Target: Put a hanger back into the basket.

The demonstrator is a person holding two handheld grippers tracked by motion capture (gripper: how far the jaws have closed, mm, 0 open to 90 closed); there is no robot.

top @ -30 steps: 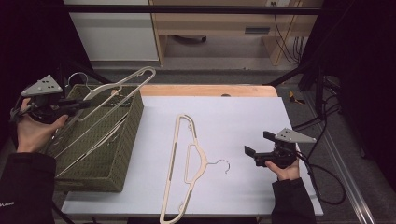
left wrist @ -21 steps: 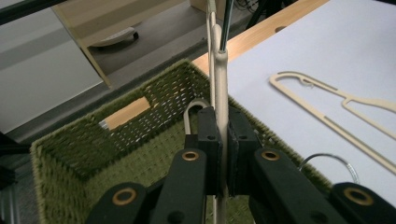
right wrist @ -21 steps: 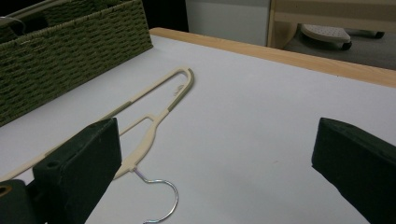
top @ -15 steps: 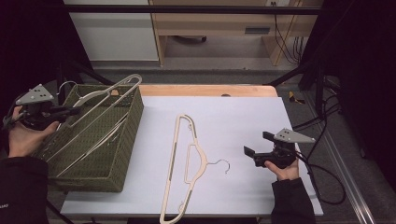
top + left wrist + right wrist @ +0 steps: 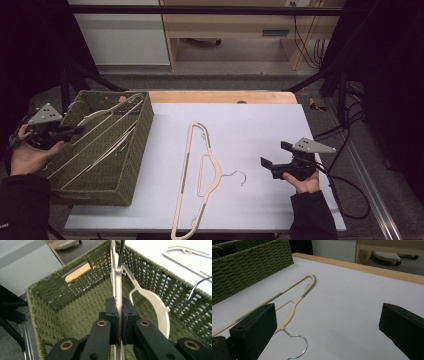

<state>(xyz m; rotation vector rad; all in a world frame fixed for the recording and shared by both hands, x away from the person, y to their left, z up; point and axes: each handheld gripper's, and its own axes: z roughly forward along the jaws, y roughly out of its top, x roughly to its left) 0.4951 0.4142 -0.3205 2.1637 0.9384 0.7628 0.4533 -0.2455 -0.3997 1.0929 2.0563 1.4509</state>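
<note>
My left gripper (image 5: 76,130) (image 5: 119,305) is shut on the thin bar of a cream plastic hanger (image 5: 109,111) (image 5: 117,270). It holds the hanger slanted, inside the green woven basket (image 5: 131,165) (image 5: 62,290) at the table's left. At least one more hanger (image 5: 95,157) lies in the basket beneath it. A second cream hanger (image 5: 192,172) (image 5: 294,302) with a metal hook (image 5: 299,346) lies flat mid-table. My right gripper (image 5: 272,154) (image 5: 327,322) is open at the right, jaws wide, pointing toward that hanger with nothing between them.
The white table top (image 5: 250,120) has a wooden strip (image 5: 220,96) along its far edge. The basket's side wall (image 5: 249,267) rises left of the flat hanger. A cable (image 5: 345,200) trails off the right edge behind my right hand.
My left gripper has come down and drawn left with the hanger, which now sits lower inside the basket. The right gripper has not moved.
</note>
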